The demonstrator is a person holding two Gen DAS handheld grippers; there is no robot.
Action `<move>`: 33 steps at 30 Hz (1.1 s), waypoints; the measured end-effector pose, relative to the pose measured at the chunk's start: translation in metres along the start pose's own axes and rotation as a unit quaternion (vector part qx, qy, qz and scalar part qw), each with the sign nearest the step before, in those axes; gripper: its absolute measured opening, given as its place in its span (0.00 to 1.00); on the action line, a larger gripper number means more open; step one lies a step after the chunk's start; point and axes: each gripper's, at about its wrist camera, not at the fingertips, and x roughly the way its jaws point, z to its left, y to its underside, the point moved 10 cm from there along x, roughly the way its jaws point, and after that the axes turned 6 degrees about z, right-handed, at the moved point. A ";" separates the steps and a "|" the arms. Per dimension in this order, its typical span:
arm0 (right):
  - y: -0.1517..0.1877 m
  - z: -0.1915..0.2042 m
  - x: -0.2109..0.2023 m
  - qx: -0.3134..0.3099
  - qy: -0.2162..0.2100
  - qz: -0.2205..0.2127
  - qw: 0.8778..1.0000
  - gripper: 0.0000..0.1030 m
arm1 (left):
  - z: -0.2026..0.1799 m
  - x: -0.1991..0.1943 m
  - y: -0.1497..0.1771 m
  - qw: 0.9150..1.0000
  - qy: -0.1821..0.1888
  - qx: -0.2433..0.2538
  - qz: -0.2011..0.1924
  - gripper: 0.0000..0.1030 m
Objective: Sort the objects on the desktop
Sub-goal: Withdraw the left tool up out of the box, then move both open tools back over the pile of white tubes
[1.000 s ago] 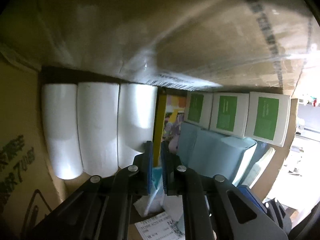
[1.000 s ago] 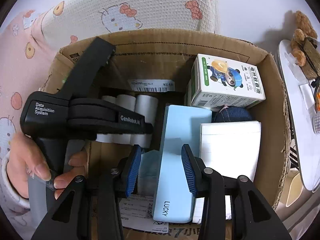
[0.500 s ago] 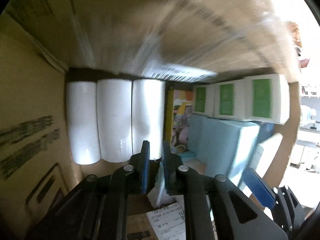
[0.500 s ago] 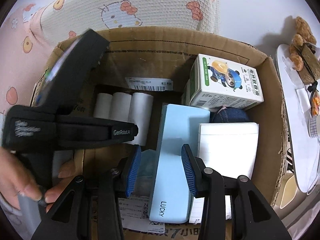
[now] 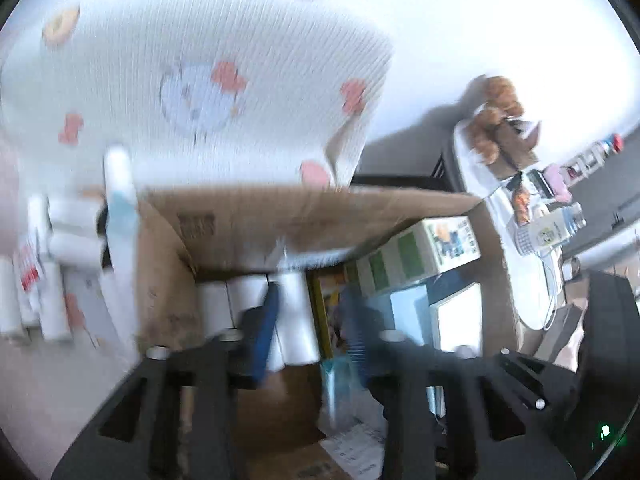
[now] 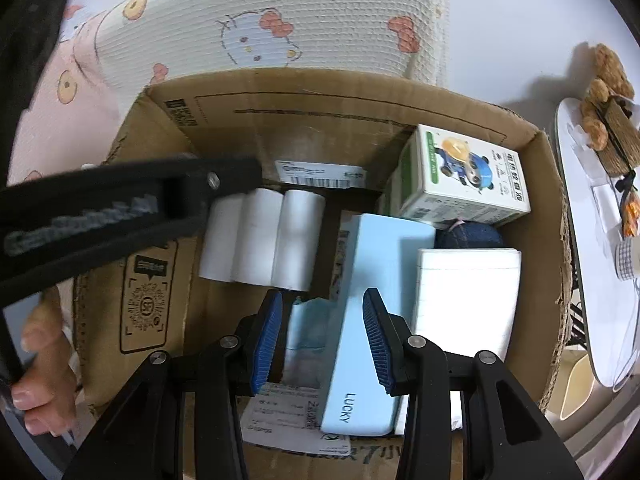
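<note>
Cardboard box [image 6: 552, 216], open at the top, fills the right wrist view and already holds most of the sorted things: a cartoon panda carton [image 6: 468, 176] at the far right corner, a white pad [image 6: 466, 304] below it, a pale blue LUCKY case [image 6: 372, 320] lying lengthwise, three white paper rolls [image 6: 260, 244] side by side against the far wall, and a small light blue packet [image 6: 308, 332]. More white rolls [image 5: 60, 240] lie outside the box in the blurred left wrist view, so sorting seems well along but unfinished. The right gripper [image 6: 322, 336] hovers over the box with jaws parted, unclenched; the blue case lies partly between them, untouched as far as can be seen. The left gripper [image 5: 310, 340] sits above the box's near edge, jaws just closing slightly, nothing visibly between them.
</note>
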 end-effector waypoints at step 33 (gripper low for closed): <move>-0.023 0.150 -0.043 -0.113 -0.020 -0.031 0.993 0.37 | 0.221 -0.099 0.114 0.958 -0.143 -0.085 -0.234 0.10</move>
